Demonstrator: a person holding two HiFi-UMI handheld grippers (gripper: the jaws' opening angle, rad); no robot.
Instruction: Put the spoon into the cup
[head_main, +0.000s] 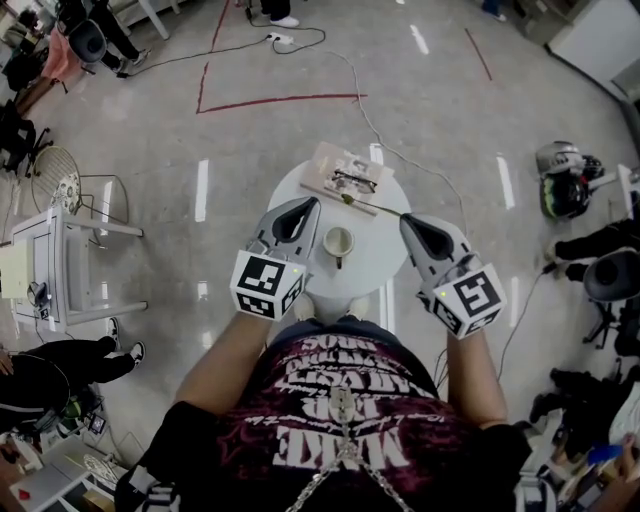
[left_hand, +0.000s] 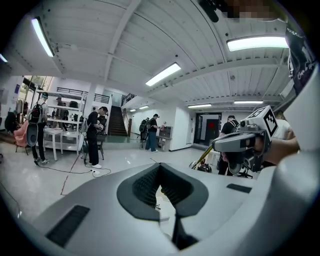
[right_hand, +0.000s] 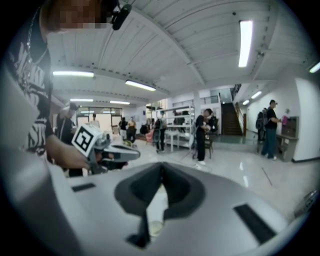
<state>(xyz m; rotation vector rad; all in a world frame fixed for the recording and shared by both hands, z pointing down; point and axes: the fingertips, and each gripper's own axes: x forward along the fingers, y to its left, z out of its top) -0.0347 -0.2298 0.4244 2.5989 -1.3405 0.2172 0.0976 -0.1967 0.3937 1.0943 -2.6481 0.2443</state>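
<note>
A white cup stands in the middle of a small round white table. My right gripper hangs above the table's right side, shut on the end of a thin spoon whose yellow-green end points left. In the left gripper view the spoon slants down from the right gripper. My left gripper hovers over the table's left side, shut and empty, its jaws meeting at the tip. In the right gripper view the cup shows below the closed jaws; the spoon is hidden there.
A flat board with a pair of glasses lies at the table's far edge. A cable runs across the floor behind. A white rack stands at the left, helmets at the right. People stand in the background.
</note>
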